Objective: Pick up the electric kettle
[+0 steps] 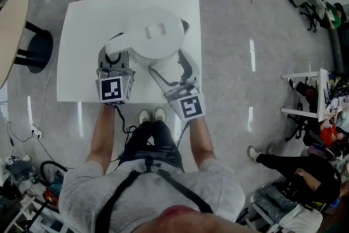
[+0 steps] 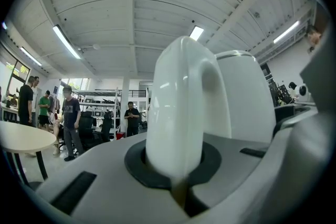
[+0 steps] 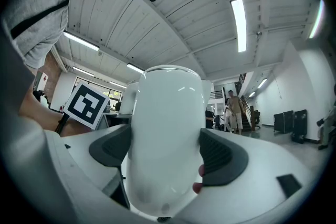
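The white electric kettle (image 1: pixel 155 33) is held above the white table (image 1: pixel 82 63), seen from the top with its lid up. My left gripper (image 1: pixel 114 54) is shut on the kettle's curved handle (image 2: pixel 178 113), which stands upright between the jaws with the kettle body (image 2: pixel 244 97) behind it. My right gripper (image 1: pixel 173 68) comes in from the lower right and is shut on a rounded white part of the kettle (image 3: pixel 165 139), with the dark pads (image 3: pixel 223 157) pressed on both of its sides. The kettle's underside is hidden.
A round beige table (image 1: pixel 11 30) and a black stool (image 1: pixel 35 49) stand at the left. A white rack (image 1: pixel 322 95) and a seated person (image 1: pixel 294 172) are at the right. Several people stand in the background (image 2: pixel 71 118).
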`<state>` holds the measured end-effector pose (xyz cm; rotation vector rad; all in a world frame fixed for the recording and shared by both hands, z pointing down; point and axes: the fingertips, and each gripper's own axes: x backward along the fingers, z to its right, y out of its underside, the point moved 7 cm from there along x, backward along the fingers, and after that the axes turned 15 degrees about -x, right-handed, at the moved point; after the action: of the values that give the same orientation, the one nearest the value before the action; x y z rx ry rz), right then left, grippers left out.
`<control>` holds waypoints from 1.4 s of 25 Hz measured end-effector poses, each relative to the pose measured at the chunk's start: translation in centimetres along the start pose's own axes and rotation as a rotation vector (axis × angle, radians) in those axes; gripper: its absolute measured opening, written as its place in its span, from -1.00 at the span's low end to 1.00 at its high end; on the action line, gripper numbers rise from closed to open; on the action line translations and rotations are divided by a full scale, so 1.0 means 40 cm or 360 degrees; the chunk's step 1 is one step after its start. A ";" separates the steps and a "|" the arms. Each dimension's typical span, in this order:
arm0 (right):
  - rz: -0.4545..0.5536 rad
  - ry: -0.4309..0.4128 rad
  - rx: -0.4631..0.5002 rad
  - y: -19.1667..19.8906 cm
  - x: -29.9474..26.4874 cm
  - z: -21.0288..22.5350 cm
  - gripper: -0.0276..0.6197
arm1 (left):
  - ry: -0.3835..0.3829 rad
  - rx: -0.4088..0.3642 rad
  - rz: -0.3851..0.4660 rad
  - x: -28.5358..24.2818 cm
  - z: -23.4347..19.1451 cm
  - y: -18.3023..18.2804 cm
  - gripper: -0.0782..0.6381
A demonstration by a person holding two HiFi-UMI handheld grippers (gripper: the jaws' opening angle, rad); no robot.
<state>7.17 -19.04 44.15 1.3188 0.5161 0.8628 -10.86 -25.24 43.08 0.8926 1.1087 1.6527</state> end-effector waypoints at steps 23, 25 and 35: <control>0.0015 -0.0045 0.0059 -0.133 0.023 -0.075 0.39 | -0.0051 0.0039 0.0004 0.063 -0.042 -0.144 -0.76; 0.0027 -0.0044 0.0067 -0.148 0.025 -0.084 0.39 | -0.0052 0.0041 0.0003 0.068 -0.047 -0.160 -0.76; 0.0068 -0.0035 0.0073 -0.205 0.054 -0.089 0.39 | -0.0037 0.0039 -0.0007 0.076 -0.031 -0.224 -0.76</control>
<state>7.81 -15.28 35.76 1.3839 0.4942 0.8749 -10.30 -21.22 34.44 0.9227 1.1165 1.6243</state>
